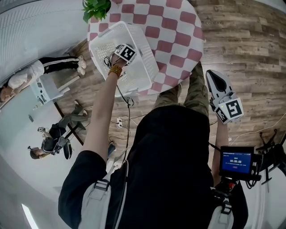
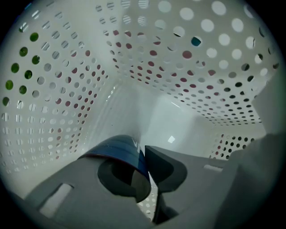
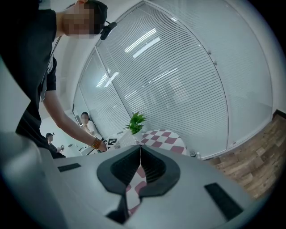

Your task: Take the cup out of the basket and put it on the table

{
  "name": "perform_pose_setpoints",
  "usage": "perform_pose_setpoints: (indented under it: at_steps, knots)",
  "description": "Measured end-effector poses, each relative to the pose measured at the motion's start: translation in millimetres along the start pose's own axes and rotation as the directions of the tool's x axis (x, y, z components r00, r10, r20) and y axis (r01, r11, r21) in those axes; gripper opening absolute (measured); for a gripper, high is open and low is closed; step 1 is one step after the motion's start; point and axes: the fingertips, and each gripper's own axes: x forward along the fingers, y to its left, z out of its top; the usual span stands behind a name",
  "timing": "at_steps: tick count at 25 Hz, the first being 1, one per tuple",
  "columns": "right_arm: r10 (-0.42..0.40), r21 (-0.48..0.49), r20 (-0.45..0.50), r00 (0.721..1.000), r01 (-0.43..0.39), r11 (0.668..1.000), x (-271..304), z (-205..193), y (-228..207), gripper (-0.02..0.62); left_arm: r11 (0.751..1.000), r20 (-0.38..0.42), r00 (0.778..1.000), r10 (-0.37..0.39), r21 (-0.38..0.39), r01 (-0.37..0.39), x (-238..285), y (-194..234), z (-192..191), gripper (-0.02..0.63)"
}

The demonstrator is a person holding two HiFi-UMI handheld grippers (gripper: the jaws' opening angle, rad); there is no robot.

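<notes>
Closely, basket (image 2: 67,89) walls around cup (image 2: 118,150), plant (image 1: 96,8) nearby

No legible txt; digits on blue screen (image 1: 237,162) too blurry

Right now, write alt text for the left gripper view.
The left gripper points down into a white basket with round holes in its walls. Its jaws pinch the wall of a blue cup lying on the basket's floor.

Perforated walls of the basket (image 2: 67,89) hem the left claw (image 2: 143,154) and cup (image 2: 117,150) closely; only upward is open. Right of the basket the checkered tabletop (image 1: 178,36) lies bare, a plant (image 1: 96,8) standing just beyond the basket.
</notes>
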Motion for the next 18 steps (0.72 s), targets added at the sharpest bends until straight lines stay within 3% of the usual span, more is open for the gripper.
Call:
perform_pose_setpoints:
  at_steps: [12,18]
  knots:
    - [0.061,-0.043,-0.018,0.998,-0.062,0.997,14.8,8.9,13.4,0.009,0.997,0.173,0.985,0.019,-0.072,-0.007,-27.1,-8.5,19.0,0.051]
    - [0.107,-0.079,-0.025,0.994,-0.109,0.991,23.3,15.1,21.2,0.010,0.986,0.346,0.935,0.079,-0.166,-0.022,-61.7,3.0,37.7,0.051]
